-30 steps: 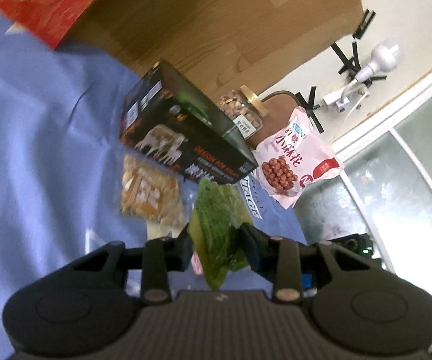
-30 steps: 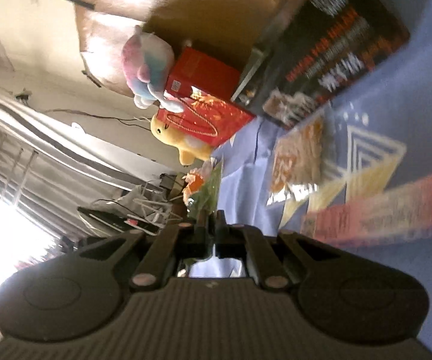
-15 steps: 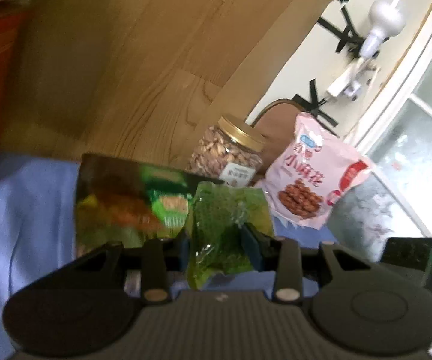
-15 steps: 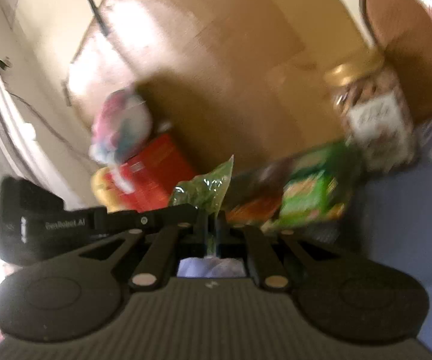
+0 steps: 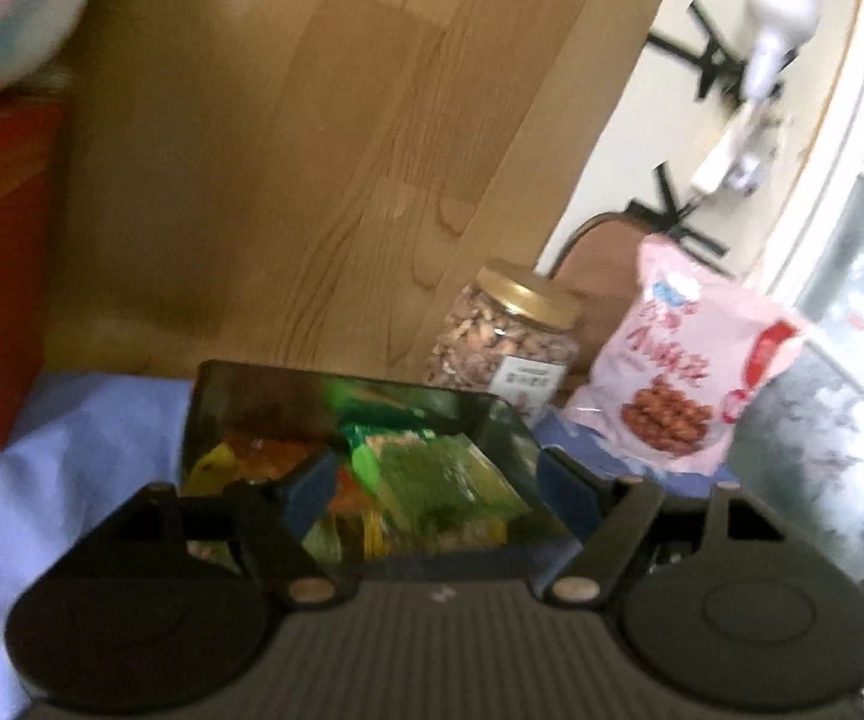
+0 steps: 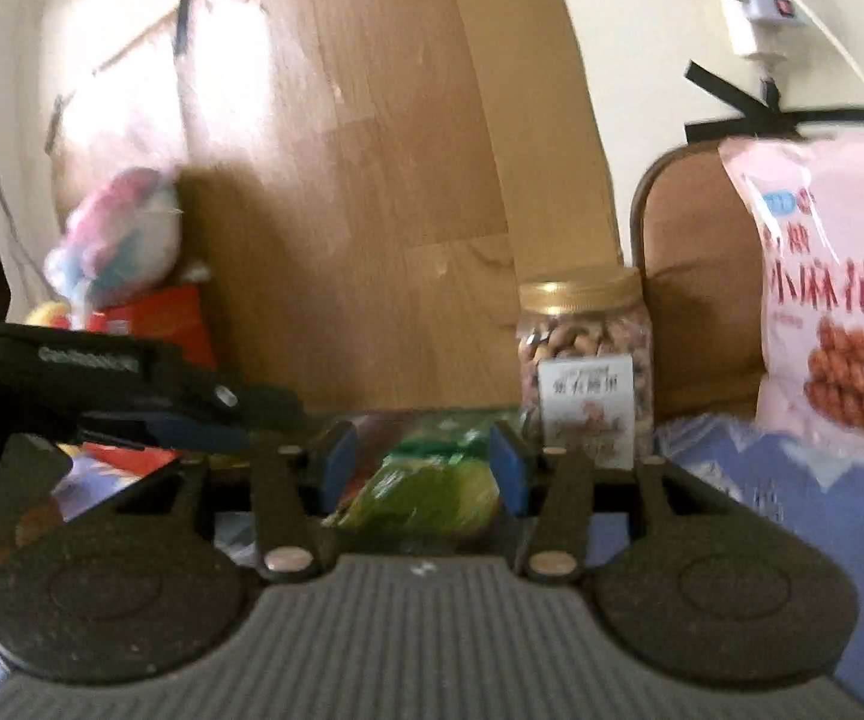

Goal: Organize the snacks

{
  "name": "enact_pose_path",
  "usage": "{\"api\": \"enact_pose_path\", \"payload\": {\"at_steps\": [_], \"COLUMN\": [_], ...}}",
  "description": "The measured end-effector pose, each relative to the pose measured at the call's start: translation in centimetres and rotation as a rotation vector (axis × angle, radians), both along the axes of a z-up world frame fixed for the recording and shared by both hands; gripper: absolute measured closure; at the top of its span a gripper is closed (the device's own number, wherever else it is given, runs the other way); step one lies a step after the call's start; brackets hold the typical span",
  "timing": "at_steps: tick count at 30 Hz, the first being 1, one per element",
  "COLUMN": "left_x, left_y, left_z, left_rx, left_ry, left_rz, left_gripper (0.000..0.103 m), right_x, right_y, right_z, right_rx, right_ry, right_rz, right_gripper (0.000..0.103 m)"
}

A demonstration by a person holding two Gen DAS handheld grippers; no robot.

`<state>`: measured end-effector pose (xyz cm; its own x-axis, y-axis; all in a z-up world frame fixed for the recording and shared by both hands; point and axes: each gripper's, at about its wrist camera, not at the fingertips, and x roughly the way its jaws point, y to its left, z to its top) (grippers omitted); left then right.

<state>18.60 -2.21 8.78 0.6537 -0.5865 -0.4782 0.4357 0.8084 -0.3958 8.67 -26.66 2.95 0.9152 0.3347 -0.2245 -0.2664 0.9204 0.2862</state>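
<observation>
Over a blue-covered tabletop [image 5: 72,438] we are holding both tools above the dark snack box [image 5: 216,396]; the left tool [image 5: 441,495] and the right tool [image 6: 420,468] have both just been spreading their jaws, which are now standing well apart with nothing pressed between the pads; the green snack packet [image 5: 438,474] is lying loose in the box on top of other wrappers, directly ahead of and below both tools, its long axis running roughly away from us toward the box's far wall; from the right wrist view the left tool is reaching in from the left, and we cannot tell which is nearer; behind the box are standing a gold-lidded nut jar [image 6: 585,360] and a pink snack bag [image 5: 690,372]; we are judging this packet as stowed.
</observation>
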Motion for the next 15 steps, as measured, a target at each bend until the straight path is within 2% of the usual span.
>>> {"api": "enact_pose_path", "payload": {"at_steps": [3,7,10,15], "left_x": [-3.4,-7.2,-8.8,-9.3], "left_y": [2.4,3.9,4.1,3.3], "left_z": [-0.7,-3.7,-6.1,-8.3], "left_rx": [-0.036,-0.046,-0.071,-0.079], "left_ry": [0.02,0.107,0.195,0.277], "left_rz": [-0.029,-0.054,-0.071,-0.066], "left_gripper": [0.028,0.027,0.029,0.031], "right_x": [-3.5,-7.4,-9.0,-9.2], "right_y": [-1.5,-3.3,-3.4,-2.1], "right_z": [-1.5,-4.2,-5.2,-5.7], "right_rx": [0.071,0.154,0.137,0.093], "right_ry": [0.079,0.212,0.262,0.287], "right_rz": [0.05,0.083,0.084,0.098], "right_gripper": [0.048,0.047,0.047,0.047]}}
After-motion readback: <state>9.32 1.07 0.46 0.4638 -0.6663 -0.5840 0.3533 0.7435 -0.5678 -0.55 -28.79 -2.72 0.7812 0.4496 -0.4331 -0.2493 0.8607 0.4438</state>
